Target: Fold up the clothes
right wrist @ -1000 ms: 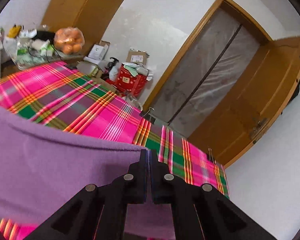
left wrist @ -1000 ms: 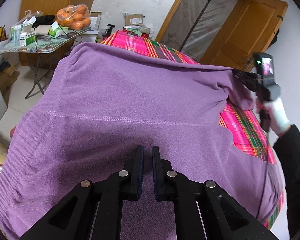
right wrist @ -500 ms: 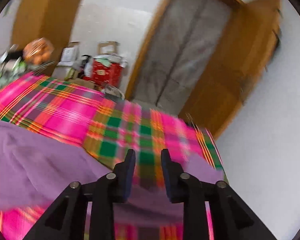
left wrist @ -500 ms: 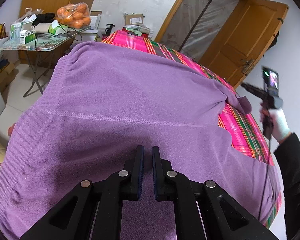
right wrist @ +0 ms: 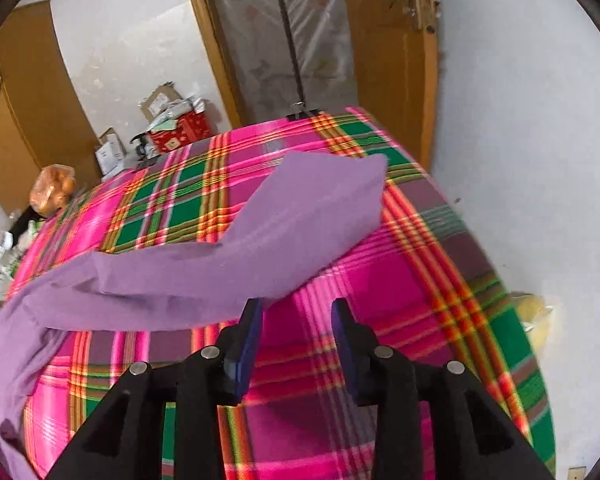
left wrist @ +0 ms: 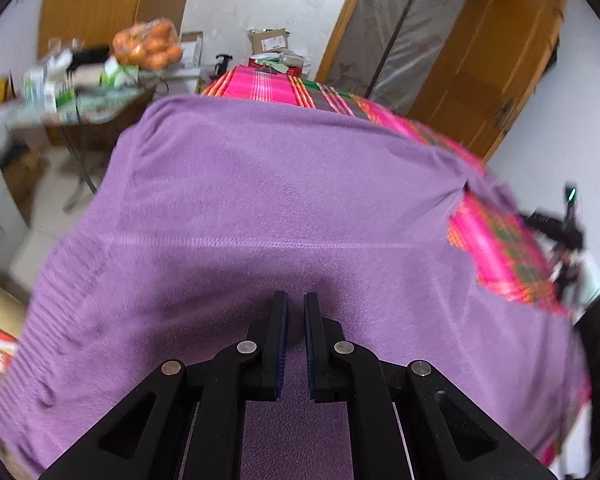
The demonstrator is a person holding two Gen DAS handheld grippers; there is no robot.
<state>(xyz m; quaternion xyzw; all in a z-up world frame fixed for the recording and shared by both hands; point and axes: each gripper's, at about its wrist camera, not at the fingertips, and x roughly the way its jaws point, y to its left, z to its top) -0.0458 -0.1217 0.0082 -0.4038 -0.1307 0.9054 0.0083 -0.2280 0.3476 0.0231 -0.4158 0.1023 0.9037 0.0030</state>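
While your left gripper (left wrist: 296, 344) pinches the sweater (left wrist: 260, 208) spread on the plaid worktop (right wrist: 400, 280), right gripper (right wrist: 296, 334) fingers are opening, empty; next grab the loose sleeve (right wrist: 300, 216) to fold.

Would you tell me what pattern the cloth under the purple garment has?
The cloth is a bright pink plaid with green squares and orange-yellow stripes, clearest in the right wrist view.

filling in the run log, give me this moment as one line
step: fold clothes | left gripper: shut on purple garment | right gripper: opening, nothing between jaws | sleeve: lying on plaid cloth
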